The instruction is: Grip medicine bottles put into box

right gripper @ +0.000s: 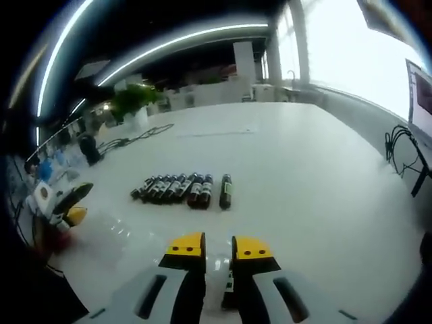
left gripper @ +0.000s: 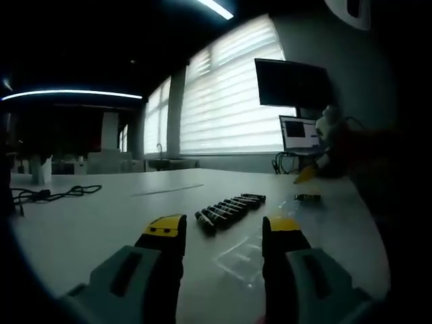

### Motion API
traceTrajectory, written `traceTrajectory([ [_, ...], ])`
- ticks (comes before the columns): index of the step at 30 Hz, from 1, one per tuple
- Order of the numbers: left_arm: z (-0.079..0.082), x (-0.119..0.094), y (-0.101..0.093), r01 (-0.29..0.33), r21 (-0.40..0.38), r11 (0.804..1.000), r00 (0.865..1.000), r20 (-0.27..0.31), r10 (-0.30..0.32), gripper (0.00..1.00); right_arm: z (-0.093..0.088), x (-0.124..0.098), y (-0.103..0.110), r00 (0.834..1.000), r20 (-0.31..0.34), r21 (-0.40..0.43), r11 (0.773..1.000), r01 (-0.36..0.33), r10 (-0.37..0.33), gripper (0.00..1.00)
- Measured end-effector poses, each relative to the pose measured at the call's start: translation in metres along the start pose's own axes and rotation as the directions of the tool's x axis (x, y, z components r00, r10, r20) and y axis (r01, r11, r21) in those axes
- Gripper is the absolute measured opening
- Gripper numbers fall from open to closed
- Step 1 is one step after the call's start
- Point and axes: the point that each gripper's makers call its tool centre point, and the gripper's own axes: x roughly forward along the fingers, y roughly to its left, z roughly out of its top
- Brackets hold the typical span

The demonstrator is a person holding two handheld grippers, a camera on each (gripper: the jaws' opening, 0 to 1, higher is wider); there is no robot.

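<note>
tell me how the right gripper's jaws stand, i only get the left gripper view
Observer: In the right gripper view, the right gripper has its yellow-tipped jaws close together with a narrow gap. Something small and dark sits low in that gap, too unclear to name.
Operator: ok, whats beyond the row from that side
Observer: Past the row of small dark medicine bottles, a leafy green plant stands near the far edge of the white table.
</note>
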Motion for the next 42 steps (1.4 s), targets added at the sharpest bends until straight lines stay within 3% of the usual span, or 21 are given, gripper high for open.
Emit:
traceTrajectory([
  [9, 0.0, 0.0, 0.0, 0.003, -0.002, 1.0, 1.0, 0.003, -0.003, 0.38, 0.008, 0.009, -0.002, 1.0, -0.007, -0.001, 1.0, -0.014, 0.014, 0.12],
  [23, 0.0, -0.001, 0.001, 0.002, -0.009, 1.0, 1.0, 0.009, -0.002, 0.38, 0.022, 0.029, 0.002, 0.997, -0.077, -0.071, 0.997, -0.028, 0.023, 0.12],
  [30, 0.001, -0.001, 0.001, -0.002, -0.012, 1.0, 1.0, 0.01, 0.002, 0.38, 0.036, 0.039, 0.003, 0.997, -0.071, -0.077, 0.997, -0.02, 0.015, 0.12],
  [42, 0.001, -0.001, 0.001, 0.005, -0.023, 1.0, 1.0, 0.012, -0.005, 0.38, 0.036, 0.061, 0.007, 0.992, -0.125, -0.105, 0.994, -0.024, 0.011, 0.12],
])
